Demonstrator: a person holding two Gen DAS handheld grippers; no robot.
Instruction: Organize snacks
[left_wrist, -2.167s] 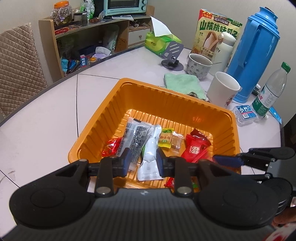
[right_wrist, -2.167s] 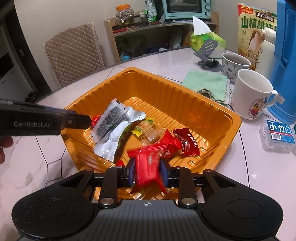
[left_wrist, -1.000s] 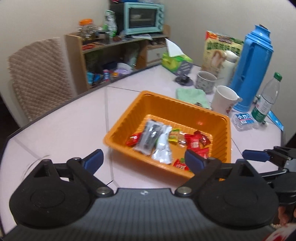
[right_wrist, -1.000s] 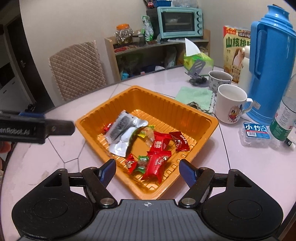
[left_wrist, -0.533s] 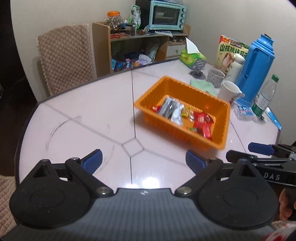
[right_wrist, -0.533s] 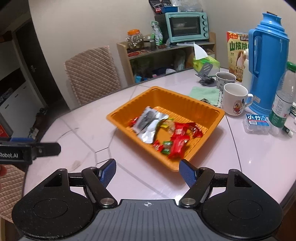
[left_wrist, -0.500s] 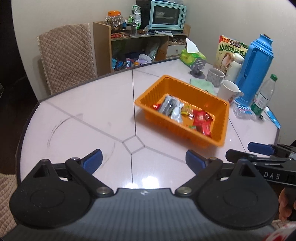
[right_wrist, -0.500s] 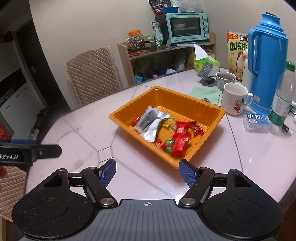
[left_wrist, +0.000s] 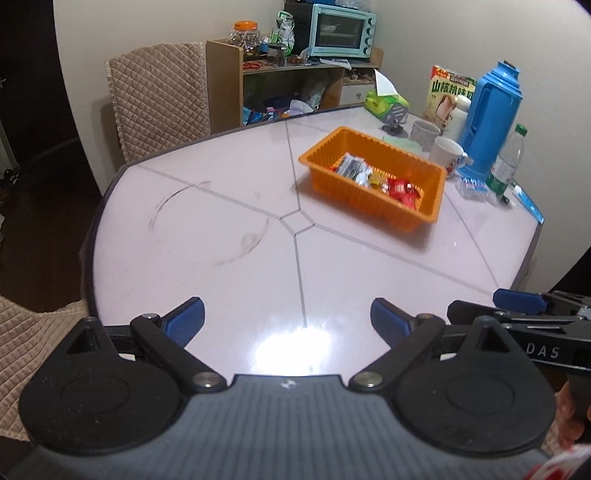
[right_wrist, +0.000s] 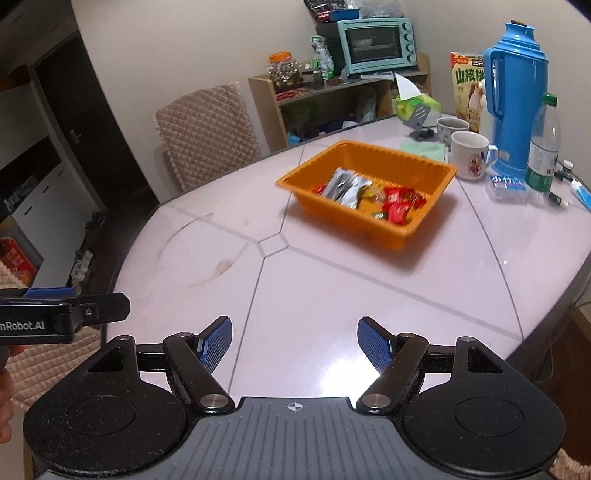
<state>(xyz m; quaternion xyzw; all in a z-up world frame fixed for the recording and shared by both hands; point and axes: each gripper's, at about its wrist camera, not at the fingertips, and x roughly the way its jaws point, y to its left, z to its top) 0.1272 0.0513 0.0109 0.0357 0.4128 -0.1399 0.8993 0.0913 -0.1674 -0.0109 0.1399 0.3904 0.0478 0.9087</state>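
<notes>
I hold both the left tongs (left_wrist: 287, 322) and right tongs (right_wrist: 294, 342) spread wide and empty over the table (right_wrist: 332, 295). The snacks (right_wrist: 369, 199) sit in the orange tray (right_wrist: 436, 218) well ahead; I'd park level, clear of it.

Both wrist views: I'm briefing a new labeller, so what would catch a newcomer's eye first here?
The orange tray of snack packets, silver and red, stands out on the pale table, towards its far right. Behind it rises a tall blue thermos beside a white mug. At the near edge, the left gripper and right gripper both hang open and hold nothing.
</notes>
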